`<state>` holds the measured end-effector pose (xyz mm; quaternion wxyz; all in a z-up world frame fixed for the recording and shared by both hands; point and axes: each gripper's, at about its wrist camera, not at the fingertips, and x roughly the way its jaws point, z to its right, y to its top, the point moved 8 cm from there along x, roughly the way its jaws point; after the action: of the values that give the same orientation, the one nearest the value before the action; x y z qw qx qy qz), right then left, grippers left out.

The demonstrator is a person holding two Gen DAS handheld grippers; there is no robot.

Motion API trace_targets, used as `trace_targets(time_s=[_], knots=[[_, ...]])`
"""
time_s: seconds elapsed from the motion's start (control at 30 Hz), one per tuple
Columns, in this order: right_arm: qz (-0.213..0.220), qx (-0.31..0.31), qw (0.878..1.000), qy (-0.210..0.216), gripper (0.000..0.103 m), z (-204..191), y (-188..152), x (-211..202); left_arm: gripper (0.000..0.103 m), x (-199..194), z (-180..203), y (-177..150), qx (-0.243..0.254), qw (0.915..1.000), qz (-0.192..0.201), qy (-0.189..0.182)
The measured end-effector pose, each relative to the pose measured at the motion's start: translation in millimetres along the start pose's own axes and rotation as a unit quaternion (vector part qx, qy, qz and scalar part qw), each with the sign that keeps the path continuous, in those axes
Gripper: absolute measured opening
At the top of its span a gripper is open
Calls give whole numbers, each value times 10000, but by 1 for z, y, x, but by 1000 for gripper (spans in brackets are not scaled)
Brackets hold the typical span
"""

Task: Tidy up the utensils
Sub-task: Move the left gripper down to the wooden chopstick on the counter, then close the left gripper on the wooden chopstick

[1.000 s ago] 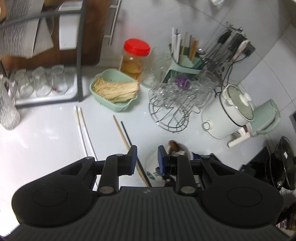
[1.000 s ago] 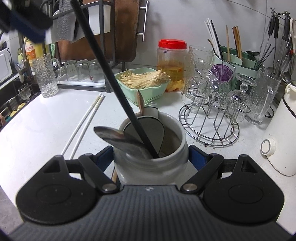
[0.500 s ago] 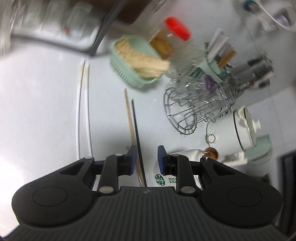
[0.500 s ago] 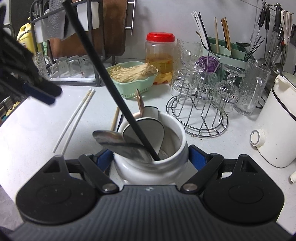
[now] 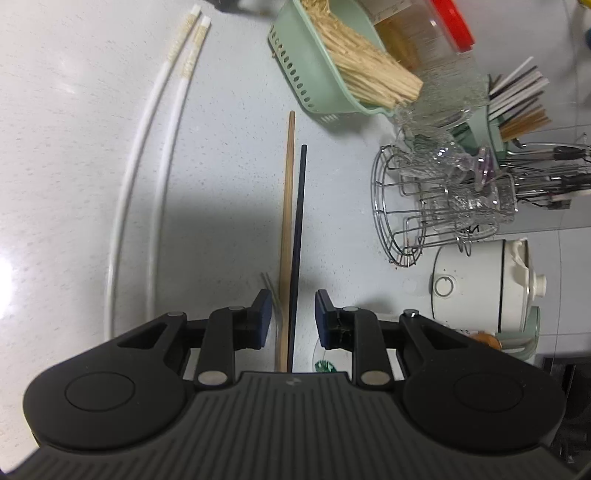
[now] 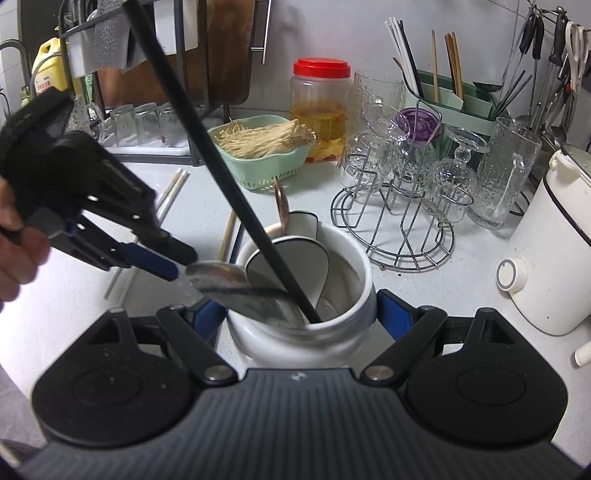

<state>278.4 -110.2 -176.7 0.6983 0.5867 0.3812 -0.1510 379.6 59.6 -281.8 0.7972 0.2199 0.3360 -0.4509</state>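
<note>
A pale speckled worktop [image 5: 74, 184] is presented, lit from above, with bright glare at its left edge and a broad shadow cast across its middle. The rear is closed off by a wall of light grey tiles [image 6: 369, 29]. A dark metal dish rack [image 6: 184, 92] is placed at the back left, with a wooden board [image 6: 229, 48] stood behind it. A rail of hanging tools [image 6: 554, 55] is mounted on the wall at the right. A tap [image 6: 14, 55] is visible at the far left.
</note>
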Motion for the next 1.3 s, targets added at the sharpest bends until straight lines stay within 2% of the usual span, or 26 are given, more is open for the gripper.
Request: trace_targets(time_s=[0.23, 0.47, 0.6, 0.8, 1.07, 1.13, 1.17, 1.3], knots=[[-71, 44, 9999, -65, 89, 0, 1, 0, 28, 16, 3, 10, 5, 9979, -166, 626], [-123, 118, 9997, -170, 89, -1, 2, 1, 26, 24, 9, 19, -31, 9941, -280, 1048], [-120, 176, 9996, -204, 89, 0, 1, 0, 19, 31, 14, 17, 32, 9909, -484, 1258], [-162, 254, 9993, -241, 89, 0, 2, 1, 18, 34, 24, 15, 393, 9816, -616, 1763], [-168, 289, 9991, -269, 89, 0, 2, 2, 18, 41, 34, 13, 740, 9711, -780, 2132], [-163, 301, 9990, -271, 89, 0, 2, 2, 14, 42, 38, 13, 871, 9689, -769, 2186], [-163, 304, 9990, -273, 89, 0, 2, 2, 7, 41, 38, 12, 884, 9685, -743, 2208], [-143, 294, 9991, -278, 89, 0, 2, 1, 2, 40, 38, 4, 1070, 9663, -671, 2243]])
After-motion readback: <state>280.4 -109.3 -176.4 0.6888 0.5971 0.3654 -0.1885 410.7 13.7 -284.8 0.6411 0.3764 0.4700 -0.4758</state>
